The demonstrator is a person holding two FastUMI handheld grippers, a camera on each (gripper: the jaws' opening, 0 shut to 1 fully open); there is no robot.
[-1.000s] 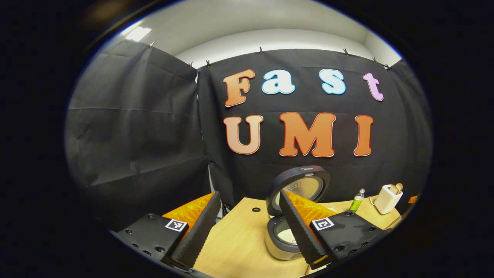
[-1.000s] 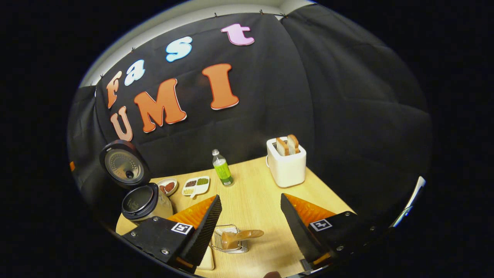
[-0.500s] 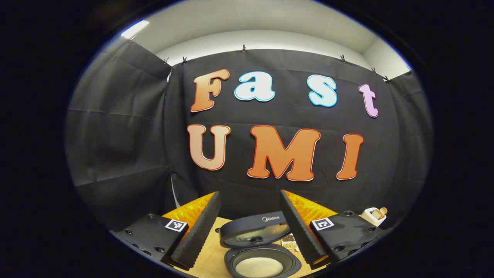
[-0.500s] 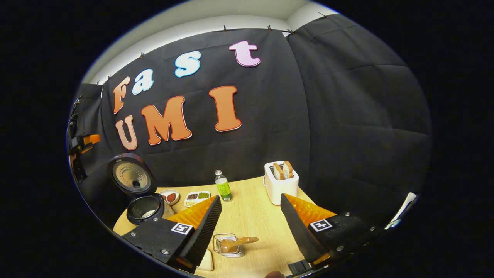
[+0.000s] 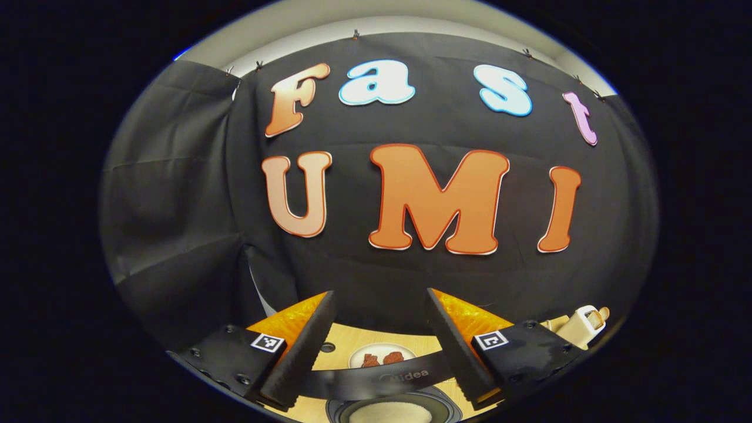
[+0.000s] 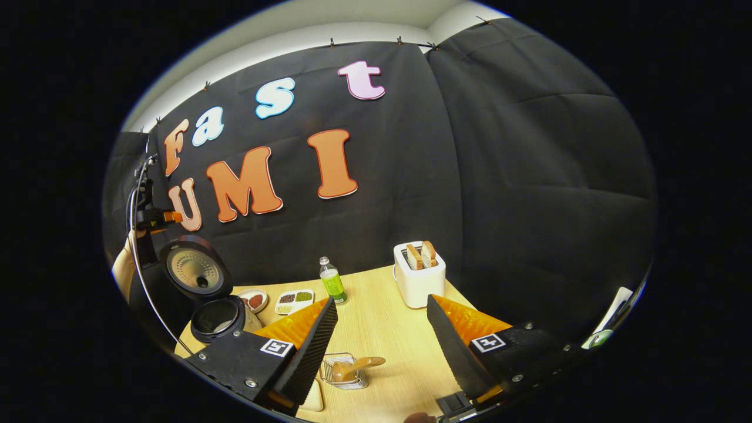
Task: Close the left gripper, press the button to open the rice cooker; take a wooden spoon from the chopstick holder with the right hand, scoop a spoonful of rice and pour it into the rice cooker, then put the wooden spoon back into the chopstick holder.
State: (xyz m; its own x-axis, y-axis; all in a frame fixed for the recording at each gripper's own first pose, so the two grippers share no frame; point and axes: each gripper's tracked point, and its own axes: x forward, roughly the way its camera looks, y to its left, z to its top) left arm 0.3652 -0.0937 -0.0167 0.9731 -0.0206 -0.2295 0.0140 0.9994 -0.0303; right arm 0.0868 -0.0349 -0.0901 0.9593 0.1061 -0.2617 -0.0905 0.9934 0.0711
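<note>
Now the cooker [image 6: 218,317] stands open at the back left of the table [image 6: 393,329], lid [image 6: 194,267] up, with rice in the pot, so the scooping looks done. The spoon [image 6: 355,365] lies in the holder [image 6: 343,371] by the right gripper [image 6: 382,338], which gapes wide and holds nothing. The left gripper [image 5: 379,341] hangs above the cooker, spread wide and empty too, as its button job is over.

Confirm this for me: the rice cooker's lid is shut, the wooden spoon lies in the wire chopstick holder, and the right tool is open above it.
Not quite: the rice cooker has its lid standing open, as the right gripper view shows. The rest holds: the wooden spoon lies in the wire chopstick holder, and the right tool is open above it.
</note>
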